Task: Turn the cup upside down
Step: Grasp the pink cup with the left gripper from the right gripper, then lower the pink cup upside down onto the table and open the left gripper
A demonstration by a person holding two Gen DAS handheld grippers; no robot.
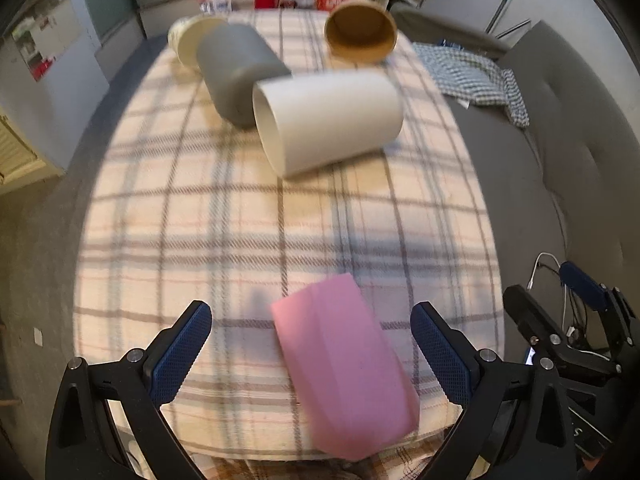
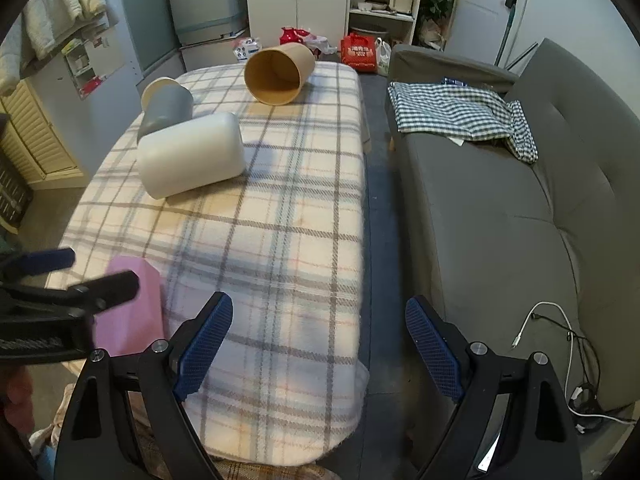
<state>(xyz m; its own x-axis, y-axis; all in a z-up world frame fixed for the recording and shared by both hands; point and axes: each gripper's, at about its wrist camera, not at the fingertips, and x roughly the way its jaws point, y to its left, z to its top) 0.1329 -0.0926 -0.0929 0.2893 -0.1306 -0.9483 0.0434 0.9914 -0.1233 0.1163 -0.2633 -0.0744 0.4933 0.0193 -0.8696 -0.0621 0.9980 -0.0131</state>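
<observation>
A: Left hand-held gripper (image 1: 311, 354): jaws spread wide, nothing pinched. Pink cup (image 1: 344, 376) sits between the blue pads (image 1: 180, 356), nearer the right pad, touching neither. The cup looks tilted and blurred; I cannot tell whether it rests on the cloth.

B: Right hand-held gripper (image 2: 319, 346)?

A: Also spread, empty, over the near right part of the desk (image 2: 280, 240) with its plaid cloth. From its camera the pink cup (image 2: 132, 312) is at far left, partly behind the left hand-held gripper (image 2: 80, 280).

B: Farther out?

A: White cup (image 1: 332, 120) on its side mid-desk, mouth toward the left. Grey cup (image 1: 240, 72) just behind it, touching or nearly so, also lying down. A cream cup (image 1: 192, 40) behind the grey one. Brown paper cup (image 1: 360, 32) at the far end, on its side, open mouth facing the cameras.

B: Off the desk?

A: Grey sofa (image 2: 500, 200) to the right, checked cloth (image 2: 460, 116) on it.
</observation>
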